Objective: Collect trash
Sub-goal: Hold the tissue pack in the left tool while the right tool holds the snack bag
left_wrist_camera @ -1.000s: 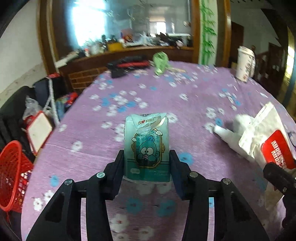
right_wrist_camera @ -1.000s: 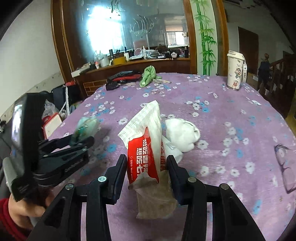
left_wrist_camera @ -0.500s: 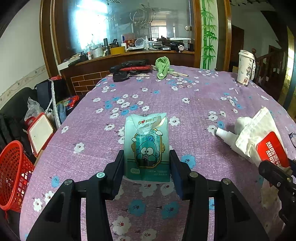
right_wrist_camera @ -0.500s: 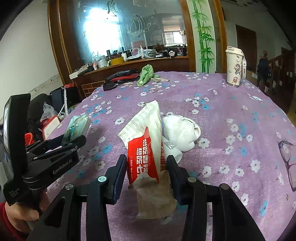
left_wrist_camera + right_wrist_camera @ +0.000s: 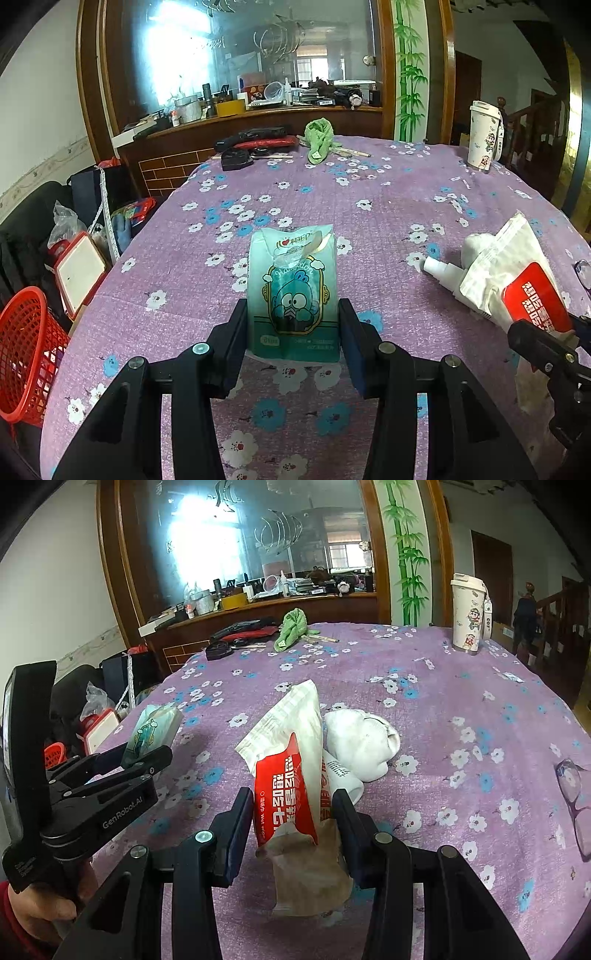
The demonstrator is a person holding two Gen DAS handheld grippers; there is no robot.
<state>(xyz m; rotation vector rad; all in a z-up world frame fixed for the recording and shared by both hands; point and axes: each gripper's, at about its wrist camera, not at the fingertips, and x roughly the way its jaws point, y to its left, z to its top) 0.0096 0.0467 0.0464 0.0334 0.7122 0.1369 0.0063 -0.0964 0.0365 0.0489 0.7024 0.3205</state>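
Note:
My left gripper [image 5: 293, 332] is shut on a teal tissue pack [image 5: 293, 288] with a cartoon bird, held upright just above the purple flowered tablecloth [image 5: 388, 199]. The right wrist view shows that same left gripper [image 5: 147, 753] and the teal tissue pack [image 5: 155, 727] at the left, with a hand below. My right gripper [image 5: 293, 812] is shut on a white and red wet-wipes pack [image 5: 291, 760] together with a brownish crumpled paper [image 5: 310, 871] that hangs below. Behind the wet-wipes pack lie a white bottle [image 5: 341, 775] and a white sock [image 5: 362, 742].
A red mesh basket [image 5: 26, 350] stands on the floor off the table's left edge. A tall white cup [image 5: 467, 614] stands at the far right, a green cloth [image 5: 291, 627] and dark items at the far side. Glasses [image 5: 576, 797] lie at the right edge.

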